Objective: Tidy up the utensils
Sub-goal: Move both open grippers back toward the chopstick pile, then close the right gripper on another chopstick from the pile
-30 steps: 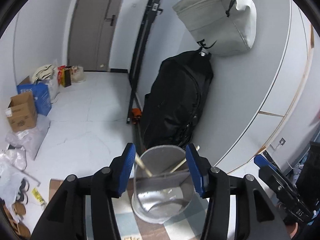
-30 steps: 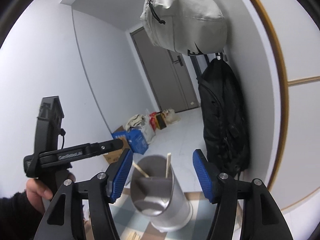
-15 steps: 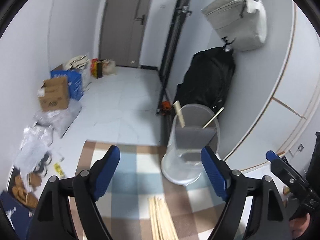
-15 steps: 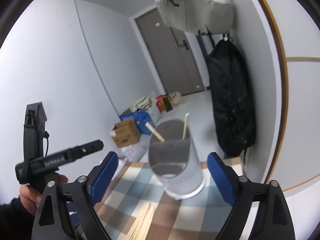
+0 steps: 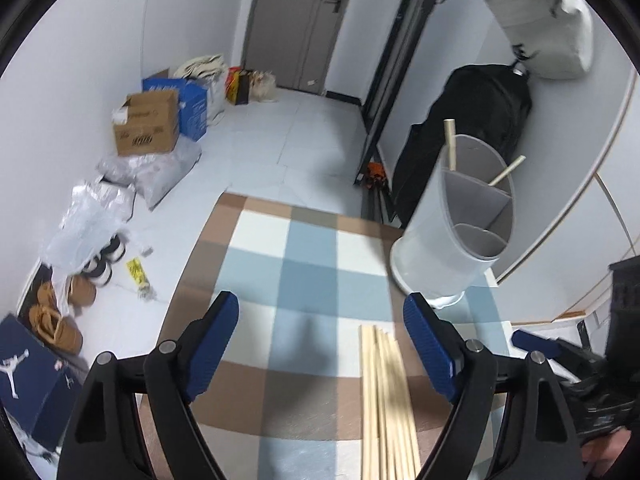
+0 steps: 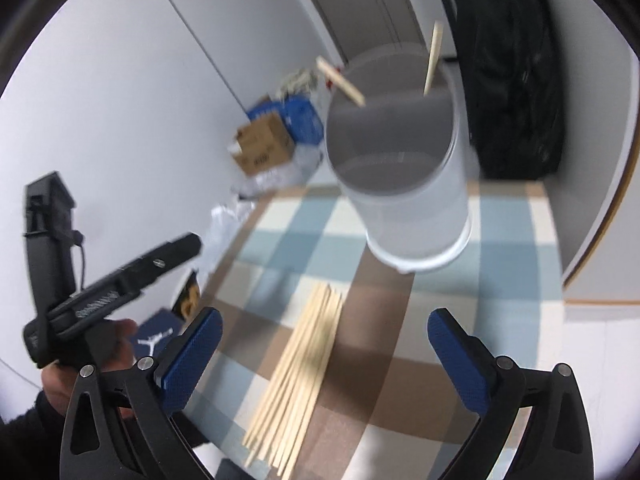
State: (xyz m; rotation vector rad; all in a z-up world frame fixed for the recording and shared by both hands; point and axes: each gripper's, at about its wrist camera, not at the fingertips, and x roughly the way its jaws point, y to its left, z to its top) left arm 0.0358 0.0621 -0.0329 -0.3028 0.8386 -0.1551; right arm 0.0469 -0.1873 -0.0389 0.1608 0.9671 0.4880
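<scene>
Blue ribbed pads line both sets of jaws, and both stand wide apart with nothing between them. Your left gripper (image 5: 320, 340) tilts down over the checked mat (image 5: 304, 264); its jaws opened earlier in the last second and now sit released above bare mat, with the bundle of wooden chopsticks (image 5: 386, 404) lying flat just inside the right-hand pad. Your right gripper (image 6: 324, 352) also angles downward, and its jaws have just been opening further; they are released, and the same chopsticks (image 6: 302, 364) lie on the mat below the gap, nearer the left-hand pad, untouched by either pad. In the right wrist view your left hand (image 6: 100, 356) wraps the black handle of the other gripper at the lower left, a dark sleeve behind it.

Beyond the bundle stands the translucent utensil holder (image 5: 448, 240), upright on the mat's far right corner and well apart from both grippers. Grey dividers split it into compartments. 2 chopsticks (image 5: 450, 144) already stand in the rear compartments, leaning apart from each other; the front compartment looks empty. Behind the holder a black bag (image 5: 472, 120) hangs against the wall, and a cardboard box (image 5: 146, 124) sits on the floor to the left.
</scene>
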